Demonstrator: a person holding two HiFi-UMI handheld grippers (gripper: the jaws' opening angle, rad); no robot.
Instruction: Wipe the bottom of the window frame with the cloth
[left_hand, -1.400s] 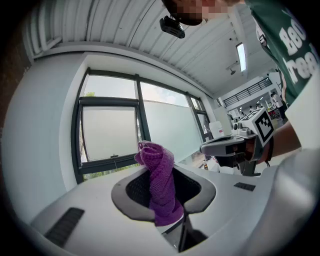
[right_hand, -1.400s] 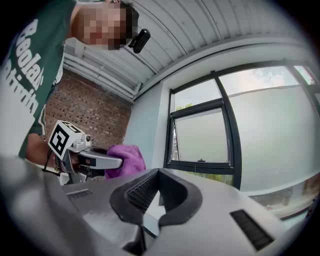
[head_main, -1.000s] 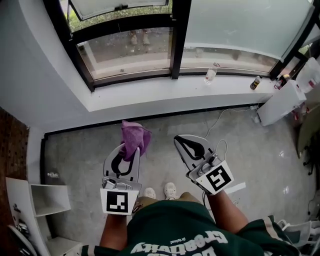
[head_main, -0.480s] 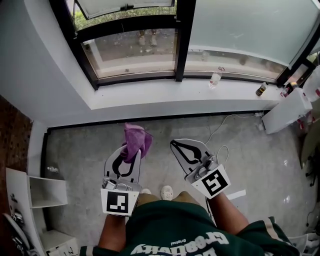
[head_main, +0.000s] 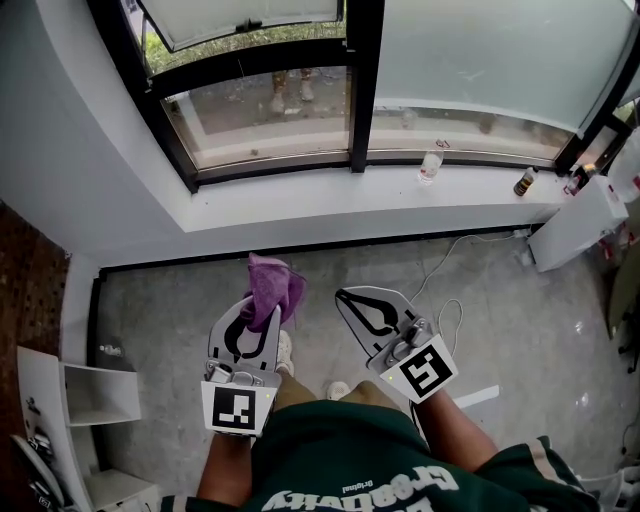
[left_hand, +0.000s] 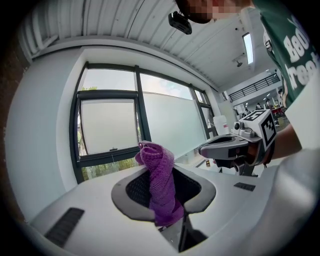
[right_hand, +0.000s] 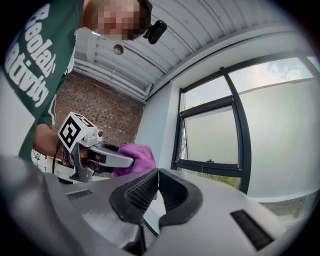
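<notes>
My left gripper (head_main: 262, 302) is shut on a purple cloth (head_main: 272, 287), which sticks up from between its jaws (left_hand: 158, 182). It hangs above the grey floor, short of the white sill (head_main: 330, 195). My right gripper (head_main: 350, 299) is beside it to the right, shut with nothing in it (right_hand: 158, 176). The black window frame (head_main: 270, 168) runs along the far side of the sill, with an open pane above it on the left. In the right gripper view the left gripper and the cloth (right_hand: 135, 156) show at the left.
A small clear bottle (head_main: 430, 166) stands on the sill, and a dark bottle (head_main: 522, 181) further right. A white cabinet (head_main: 580, 222) stands at the right end, a white cable (head_main: 450, 250) trails over the floor, and white shelving (head_main: 95, 395) is at the lower left.
The view has shifted: the window and sill sit lower in the picture now. Both grippers stay side by side, the left still shut on the cloth.
</notes>
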